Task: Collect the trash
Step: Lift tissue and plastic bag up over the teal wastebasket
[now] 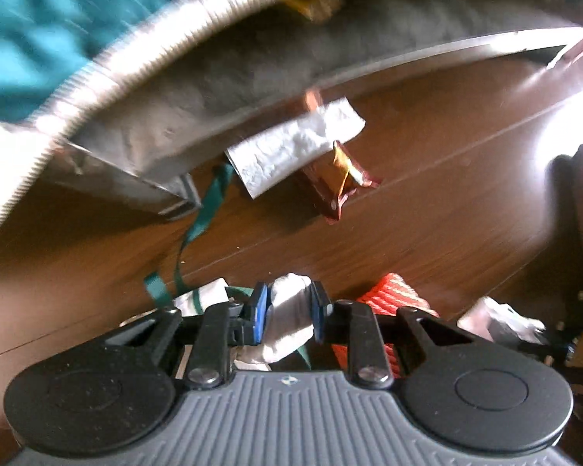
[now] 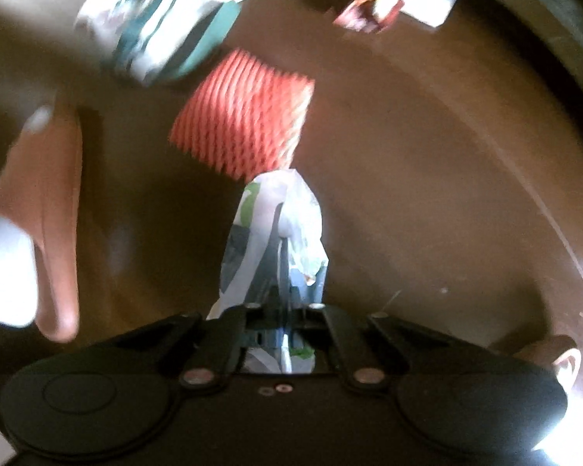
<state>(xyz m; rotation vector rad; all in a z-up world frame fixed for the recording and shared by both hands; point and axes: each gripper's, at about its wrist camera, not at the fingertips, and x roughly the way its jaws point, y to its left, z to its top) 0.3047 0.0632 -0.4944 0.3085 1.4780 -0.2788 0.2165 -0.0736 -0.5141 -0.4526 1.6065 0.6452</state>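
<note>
Left tool (image 1: 287, 310): pads clamped on white crumpled wrapper (image 1: 287, 316).
Right tool (image 2: 283, 334): pinched tight on thin plastic bag (image 2: 278, 229) above the brown counter (image 2: 408, 194).
Technique: lift straight, grip firm — bag's slippery.
Left behind: silver wrapper (image 1: 295, 141), orange netting (image 2: 245, 116).

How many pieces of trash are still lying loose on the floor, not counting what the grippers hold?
3: a silver wrapper by the bag's rim, a brown wrapper touching it, and an orange foam net nearer the grippers. Blur and the bag may hide more.
</note>
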